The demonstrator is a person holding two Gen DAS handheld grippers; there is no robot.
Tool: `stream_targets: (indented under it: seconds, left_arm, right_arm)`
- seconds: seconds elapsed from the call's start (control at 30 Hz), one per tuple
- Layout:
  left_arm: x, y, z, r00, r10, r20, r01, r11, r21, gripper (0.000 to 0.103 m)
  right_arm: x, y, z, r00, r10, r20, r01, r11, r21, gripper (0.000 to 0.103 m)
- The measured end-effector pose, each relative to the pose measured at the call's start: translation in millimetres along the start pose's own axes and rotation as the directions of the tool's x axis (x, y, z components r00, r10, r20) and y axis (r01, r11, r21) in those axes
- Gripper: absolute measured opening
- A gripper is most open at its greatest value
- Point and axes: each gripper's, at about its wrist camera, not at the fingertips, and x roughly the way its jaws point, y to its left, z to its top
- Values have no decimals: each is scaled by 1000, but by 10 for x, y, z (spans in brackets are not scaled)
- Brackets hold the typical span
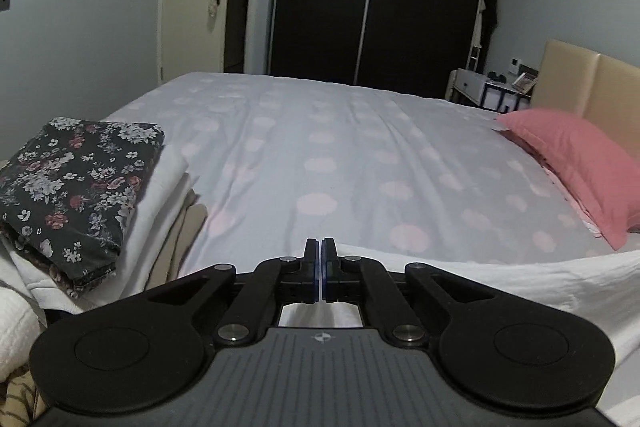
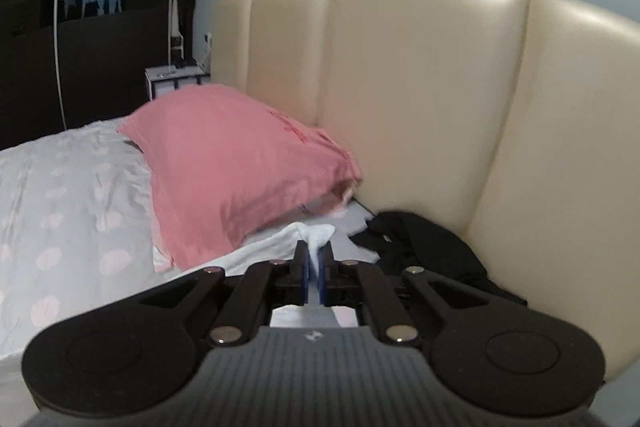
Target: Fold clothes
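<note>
On the bed, a white cloth held between two grippers.

At nine o'clock in the left view sits a stack of folded clothes, a floral piece on top. The left gripper has its jaws pressed together at six o'clock; the white cloth runs under and to its right, but whether it is pinched there cannot be told. At three o'clock lies a pink pillow. The right gripper is clamped on a bunched corner of the cloth, with a dark garment at four o'clock. The cloth looks light, soft and limp; edges and corners seem the best hold.
</note>
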Motion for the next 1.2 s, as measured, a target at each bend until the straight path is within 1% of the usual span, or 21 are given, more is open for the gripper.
stream_targets:
  seconds: [0.03,0.17,0.3,0.37,0.43,0.53,0.63,0.73,0.83,0.93,1.0,1.1,1.2]
  left_arm:
    - [-17,-2,-10,1000,-8,-6,8,1000,4,0]
    - [-139,-15,-156,999,3,-39,-1,999,37,0]
    - [-364,-38,-218,1000,15,-28,-13,997,74,0]
    - [-535,-44,-233,1000,16,-17,-14,996,91,0]
    - [-707,-28,-264,1000,14,-4,-13,996,91,0]
    - [-961,26,-363,1000,14,-11,-13,996,93,0]
    - [-1182,61,-502,999,10,-50,-4,993,118,0]
    - [-1401,70,-677,994,3,-110,15,986,167,0]
    - [-1593,15,-878,982,-1,-189,44,974,222,0]
    - [-1691,-55,-1069,962,16,-273,65,956,286,0]
    - [-1690,-90,-1199,945,52,-323,65,939,339,0]
    - [-1599,-104,-1387,907,111,-407,65,917,394,0]
    - [-1490,-112,-1470,882,146,-448,64,905,420,0]
  right_arm:
    - [-16,-50,-70,1000,0,-17,0,1000,4,5]
    - [-84,-277,-441,997,-7,-82,9,1000,25,5]
    - [-327,-553,-664,996,11,-90,-6,998,61,5]
    - [-452,-692,-771,995,20,-93,-13,997,79,5]
    - [-577,-831,-879,995,30,-95,-21,995,97,5]
    - [-818,-1051,-1025,995,45,-94,-34,993,110,5]
    - [-1024,-1251,-1179,993,57,-106,-46,993,110,5]
    - [-1167,-1432,-1391,990,41,-133,-26,994,110,5]
    - [-1240,-1592,-1653,983,12,-182,11,992,126,5]
    - [-1277,-1731,-1892,975,2,-224,30,990,139,5]
    - [-1264,-1777,-2031,966,10,-257,27,990,139,5]
    - [-1274,-1812,-2199,954,11,-299,24,993,114,5]
    - [-1277,-1891,-2324,939,18,-342,18,995,101,5]
